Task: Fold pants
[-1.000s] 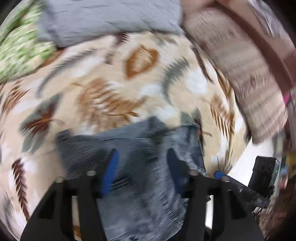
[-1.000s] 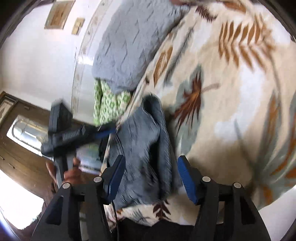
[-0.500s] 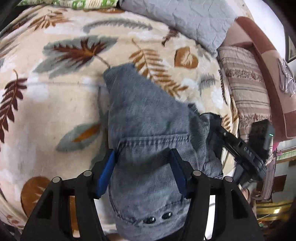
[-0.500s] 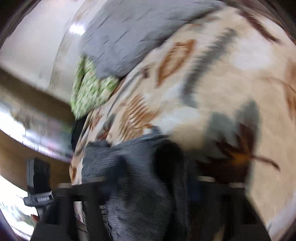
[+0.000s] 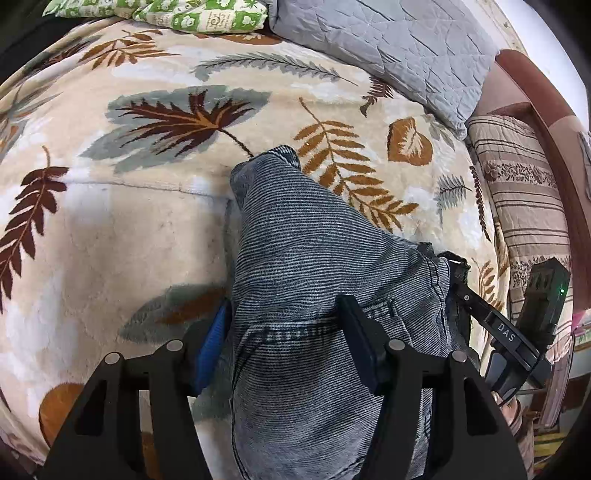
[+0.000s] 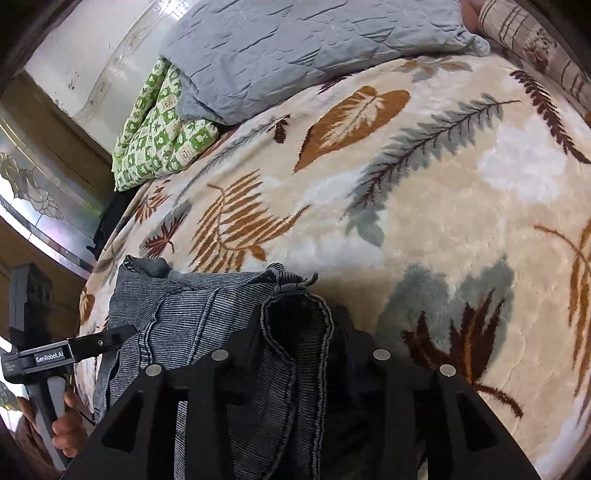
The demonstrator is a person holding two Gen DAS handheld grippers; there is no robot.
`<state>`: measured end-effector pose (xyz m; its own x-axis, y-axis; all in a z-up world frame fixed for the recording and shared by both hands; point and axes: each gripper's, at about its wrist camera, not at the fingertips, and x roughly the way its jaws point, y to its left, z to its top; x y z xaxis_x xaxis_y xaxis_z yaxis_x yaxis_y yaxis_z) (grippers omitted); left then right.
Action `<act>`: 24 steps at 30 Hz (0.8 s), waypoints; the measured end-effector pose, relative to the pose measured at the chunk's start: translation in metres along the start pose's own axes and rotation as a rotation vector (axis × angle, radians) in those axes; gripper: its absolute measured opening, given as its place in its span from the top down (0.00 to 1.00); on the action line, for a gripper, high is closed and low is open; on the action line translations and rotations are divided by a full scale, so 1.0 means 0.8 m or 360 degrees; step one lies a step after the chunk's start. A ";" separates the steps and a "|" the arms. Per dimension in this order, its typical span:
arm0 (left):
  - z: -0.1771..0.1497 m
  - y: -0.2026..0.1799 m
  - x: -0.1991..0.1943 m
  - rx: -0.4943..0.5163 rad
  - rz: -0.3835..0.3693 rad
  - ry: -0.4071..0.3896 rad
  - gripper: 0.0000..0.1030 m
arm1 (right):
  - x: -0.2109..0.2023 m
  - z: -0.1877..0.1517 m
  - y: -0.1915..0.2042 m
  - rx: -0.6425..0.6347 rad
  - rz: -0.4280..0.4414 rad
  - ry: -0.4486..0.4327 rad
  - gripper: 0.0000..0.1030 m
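Grey denim pants [image 5: 314, 240] lie bunched on the leaf-patterned blanket [image 5: 129, 240], one leg cuff pointing away. My left gripper [image 5: 284, 332] points down over the pocket and waist part. Its jaws are opening, with fabric filling the gap and touching both pads. In the right wrist view another cuff [image 6: 295, 321] stands as a loose loop between the fingers of my right gripper [image 6: 304, 336]. These jaws are opening too, with a dark gap beside the right finger. The right gripper's finger [image 5: 480, 310] reaches into the pants' right edge.
A grey quilted pillow [image 5: 388, 48] and a green patterned cloth [image 5: 184, 14] lie at the far side of the bed. A striped cushion [image 5: 524, 192] lines the right edge. A hand [image 6: 70, 421] holds the left gripper's handle near the bed's left edge.
The left gripper rolled and sank toward the bed, keeping the pants between its fingers. The right gripper swung across the blanket, and the cuff now sits loosely between its narrower jaws.
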<state>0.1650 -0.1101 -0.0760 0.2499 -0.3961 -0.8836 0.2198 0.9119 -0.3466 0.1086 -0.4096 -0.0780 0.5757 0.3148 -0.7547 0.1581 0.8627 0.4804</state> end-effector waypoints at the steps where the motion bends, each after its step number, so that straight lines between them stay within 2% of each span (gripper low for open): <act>1: -0.001 0.000 -0.002 -0.0002 0.0007 -0.0004 0.41 | -0.003 0.000 0.002 0.0002 -0.0006 0.0002 0.59; 2: -0.003 -0.001 -0.005 -0.0003 0.0021 -0.0006 0.41 | -0.008 -0.003 0.003 0.0005 -0.0017 0.0007 0.58; 4: -0.007 -0.003 -0.008 0.0001 0.0035 -0.0005 0.41 | -0.015 -0.008 0.008 0.0004 -0.0024 0.0024 0.47; 10: -0.025 -0.006 -0.027 0.0000 0.0067 -0.0006 0.41 | -0.053 -0.041 0.028 -0.0056 -0.0032 0.0015 0.28; 20: -0.058 -0.008 -0.062 0.0052 0.0156 -0.0034 0.41 | -0.096 -0.081 0.020 0.0002 -0.0008 -0.0002 0.25; 24: -0.078 0.007 -0.063 -0.0032 0.0035 0.0039 0.38 | -0.089 -0.096 0.009 0.0071 0.0035 0.0035 0.25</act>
<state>0.0950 -0.0786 -0.0525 0.2312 -0.3732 -0.8985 0.1952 0.9225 -0.3330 0.0074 -0.3955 -0.0549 0.5618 0.3426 -0.7530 0.1814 0.8371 0.5162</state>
